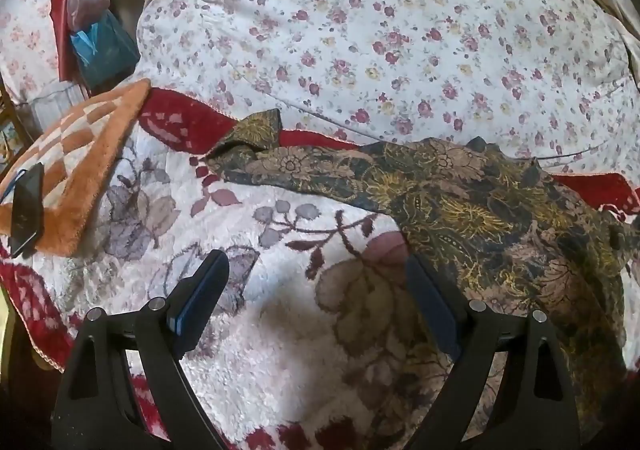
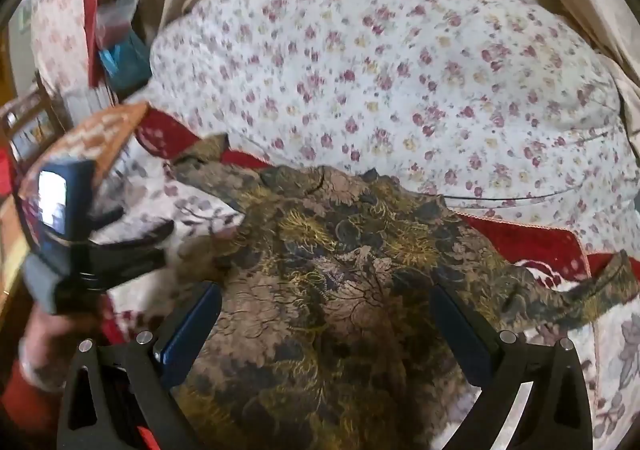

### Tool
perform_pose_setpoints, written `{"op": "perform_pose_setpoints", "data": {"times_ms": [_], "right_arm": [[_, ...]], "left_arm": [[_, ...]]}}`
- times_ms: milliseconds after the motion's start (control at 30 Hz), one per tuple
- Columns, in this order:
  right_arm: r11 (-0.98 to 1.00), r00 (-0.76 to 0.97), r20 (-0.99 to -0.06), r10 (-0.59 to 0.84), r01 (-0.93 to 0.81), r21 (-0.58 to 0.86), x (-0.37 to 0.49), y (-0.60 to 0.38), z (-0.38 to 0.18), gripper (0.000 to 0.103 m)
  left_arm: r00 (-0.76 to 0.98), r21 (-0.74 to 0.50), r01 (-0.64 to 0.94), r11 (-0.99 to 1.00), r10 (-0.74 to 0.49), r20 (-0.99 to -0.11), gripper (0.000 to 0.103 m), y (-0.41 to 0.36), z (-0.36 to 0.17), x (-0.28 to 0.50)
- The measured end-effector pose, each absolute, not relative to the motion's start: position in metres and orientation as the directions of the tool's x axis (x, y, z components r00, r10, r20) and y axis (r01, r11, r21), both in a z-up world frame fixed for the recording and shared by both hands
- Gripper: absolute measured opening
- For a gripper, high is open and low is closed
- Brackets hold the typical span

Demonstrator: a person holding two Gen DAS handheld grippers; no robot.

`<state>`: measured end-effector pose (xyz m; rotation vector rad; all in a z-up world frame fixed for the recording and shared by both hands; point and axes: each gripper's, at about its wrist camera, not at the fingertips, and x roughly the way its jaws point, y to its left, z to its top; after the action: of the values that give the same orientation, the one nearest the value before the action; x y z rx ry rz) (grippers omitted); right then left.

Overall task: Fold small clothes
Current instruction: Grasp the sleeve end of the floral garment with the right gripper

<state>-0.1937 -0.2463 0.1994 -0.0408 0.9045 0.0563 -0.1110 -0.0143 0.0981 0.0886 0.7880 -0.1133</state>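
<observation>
A small dark garment with a gold and brown floral print [image 1: 480,210] lies spread on a fluffy white and red flowered blanket [image 1: 256,330]. One sleeve [image 1: 256,134] stretches to the far left. My left gripper [image 1: 316,270] is open and empty above the blanket, just left of the garment's edge. In the right wrist view the garment [image 2: 340,270] fills the middle, with its other sleeve [image 2: 580,290] reaching right. My right gripper [image 2: 324,302] is open and empty above the garment's body. The left gripper's body [image 2: 80,242] shows blurred at the left.
A large white pillow with small pink flowers [image 1: 400,30] lies behind the garment. An orange checked towel [image 1: 72,166] with a black phone [image 1: 26,210] on it lies at the left. Bags and clutter [image 1: 100,42] stand at the far left.
</observation>
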Motion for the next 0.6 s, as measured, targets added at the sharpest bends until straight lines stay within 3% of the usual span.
{"op": "perform_pose_setpoints", "data": {"times_ms": [600], "right_arm": [[0.997,0.472,-0.881,0.042,-0.080,0.004,-0.116,-0.221,0.123,0.103]], "left_arm": [[0.609,0.014,0.108,0.994,-0.054,-0.792,0.090,-0.008,0.063,-0.065]]}}
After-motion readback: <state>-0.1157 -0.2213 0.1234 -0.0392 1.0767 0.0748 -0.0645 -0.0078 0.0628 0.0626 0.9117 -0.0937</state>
